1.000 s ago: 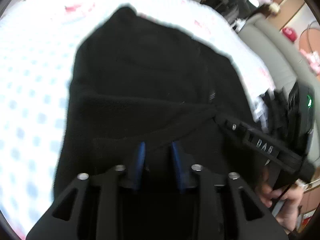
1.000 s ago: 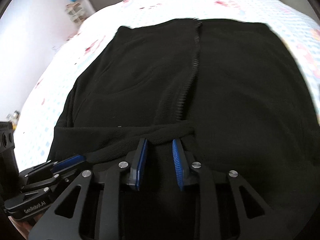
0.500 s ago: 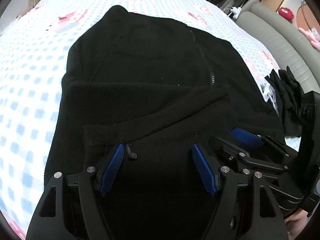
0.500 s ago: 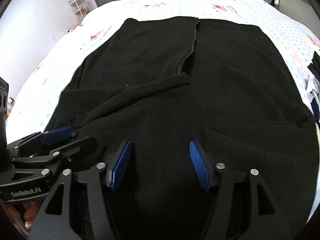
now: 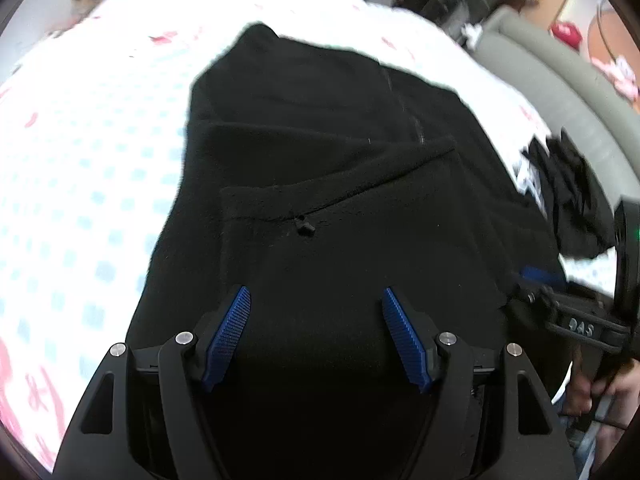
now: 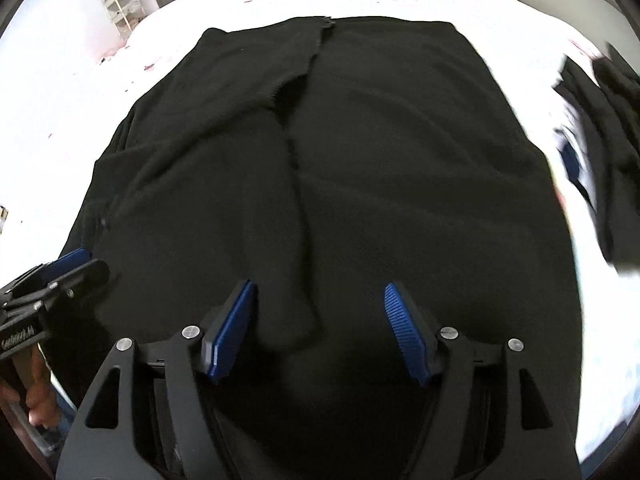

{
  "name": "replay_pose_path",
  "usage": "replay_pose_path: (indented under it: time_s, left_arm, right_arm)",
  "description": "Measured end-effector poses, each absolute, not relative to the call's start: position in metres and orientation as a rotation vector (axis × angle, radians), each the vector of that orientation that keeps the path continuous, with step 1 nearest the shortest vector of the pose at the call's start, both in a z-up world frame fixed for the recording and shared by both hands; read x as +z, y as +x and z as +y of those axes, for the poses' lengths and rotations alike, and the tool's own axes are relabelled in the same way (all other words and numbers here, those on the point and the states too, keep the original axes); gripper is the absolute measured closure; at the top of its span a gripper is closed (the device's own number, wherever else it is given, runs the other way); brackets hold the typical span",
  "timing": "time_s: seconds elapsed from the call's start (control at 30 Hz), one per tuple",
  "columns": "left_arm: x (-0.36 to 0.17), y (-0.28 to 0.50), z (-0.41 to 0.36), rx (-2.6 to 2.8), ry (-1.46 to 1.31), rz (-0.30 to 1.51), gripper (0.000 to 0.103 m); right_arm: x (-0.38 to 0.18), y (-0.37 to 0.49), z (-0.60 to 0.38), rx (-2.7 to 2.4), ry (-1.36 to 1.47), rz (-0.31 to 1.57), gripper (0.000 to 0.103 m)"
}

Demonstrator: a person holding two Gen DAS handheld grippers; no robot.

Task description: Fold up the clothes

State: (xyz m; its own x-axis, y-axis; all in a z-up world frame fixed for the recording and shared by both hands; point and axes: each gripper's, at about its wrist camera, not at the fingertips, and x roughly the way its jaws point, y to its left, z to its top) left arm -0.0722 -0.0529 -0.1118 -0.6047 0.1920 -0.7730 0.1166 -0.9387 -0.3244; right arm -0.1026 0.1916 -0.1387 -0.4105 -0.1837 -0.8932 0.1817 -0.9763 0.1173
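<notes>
A black fleece zip jacket [image 5: 320,168] lies spread on the bed, its near part folded over the body; a small zip pull [image 5: 306,231] shows at the fold edge. It fills the right wrist view [image 6: 380,160], with the zipper [image 6: 316,52] running up the middle. My left gripper [image 5: 316,332] is open and empty above the near part of the jacket. My right gripper [image 6: 320,324] is open and empty above the jacket's near edge. The left gripper shows at the left edge of the right wrist view [image 6: 52,284]; the right gripper shows at the right of the left wrist view [image 5: 560,304].
The bed sheet [image 5: 80,160] is white with blue checks and pink prints. A pile of dark and white clothes [image 5: 560,184] lies at the jacket's right, also in the right wrist view [image 6: 600,140]. A grey sofa [image 5: 560,64] stands beyond the bed. A white shelf [image 6: 120,8] stands far left.
Both grippers were shut on the jacket fabric one second ago; they have opened, let it go and pulled back. The folded part now lies flat on the jacket.
</notes>
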Motion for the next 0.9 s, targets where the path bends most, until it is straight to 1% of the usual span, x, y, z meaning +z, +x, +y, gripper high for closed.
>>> replay_pose_path:
  time_s: [0.07, 0.1, 0.17, 0.27, 0.3, 0.33, 0.37, 0.4, 0.5, 0.67, 0.77, 0.83, 0.87, 0.9]
  left_arm:
    - [-0.099, -0.058, -0.059, 2.759, -1.226, -0.688, 0.033]
    - [-0.094, -0.054, -0.058, 2.759, -1.168, -0.727, 0.032]
    - [-0.090, -0.053, -0.048, 2.756, -1.141, -0.678, 0.032]
    - [-0.110, -0.056, -0.036, 2.754, -1.308, -0.584, 0.032]
    - [-0.117, -0.055, -0.037, 2.753, -1.349, -0.589, 0.035]
    - [-0.124, -0.054, -0.038, 2.751, -1.391, -0.593, 0.045]
    - [-0.127, -0.050, -0.039, 2.758, -1.415, -0.593, 0.049]
    - [-0.121, -0.043, -0.041, 2.782, -1.412, -0.582, 0.050]
    - [-0.104, -0.023, -0.051, 2.857, -1.393, -0.528, 0.039]
    - [-0.092, -0.032, -0.053, 2.808, -1.313, -0.539, 0.039]
    - [-0.096, -0.047, -0.028, 2.753, -1.293, -0.458, 0.039]
    - [-0.112, -0.048, -0.024, 2.731, -1.373, -0.443, 0.039]
    - [-0.119, -0.049, -0.022, 2.720, -1.412, -0.435, 0.041]
    - [-0.127, -0.049, -0.020, 2.707, -1.452, -0.428, 0.047]
  right_arm:
    - [-0.135, -0.094, 0.196, -2.496, 1.560, 0.005, 0.033]
    - [-0.132, -0.090, 0.197, -2.505, 1.552, 0.008, 0.033]
    - [-0.125, -0.079, 0.202, -2.510, 1.526, -0.019, 0.033]
    - [-0.123, -0.075, 0.205, -2.485, 1.495, -0.082, 0.032]
    - [-0.127, -0.075, 0.206, -2.477, 1.505, -0.072, 0.031]
    - [-0.132, -0.075, 0.207, -2.468, 1.518, -0.059, 0.031]
    - [-0.136, -0.075, 0.212, -2.452, 1.538, -0.055, 0.031]
    - [-0.138, -0.070, 0.217, -2.439, 1.542, -0.054, 0.031]
    - [-0.128, -0.050, 0.232, -2.429, 1.483, -0.029, 0.033]
    - [-0.096, -0.048, 0.246, -2.472, 1.380, -0.059, 0.031]
    - [-0.087, -0.062, 0.228, -2.477, 1.325, -0.048, 0.031]
    - [-0.098, -0.070, 0.208, -2.445, 1.316, -0.007, 0.029]
    - [-0.110, -0.077, 0.201, -2.424, 1.360, 0.028, 0.029]
    - [-0.123, -0.082, 0.197, -2.404, 1.426, 0.067, 0.031]
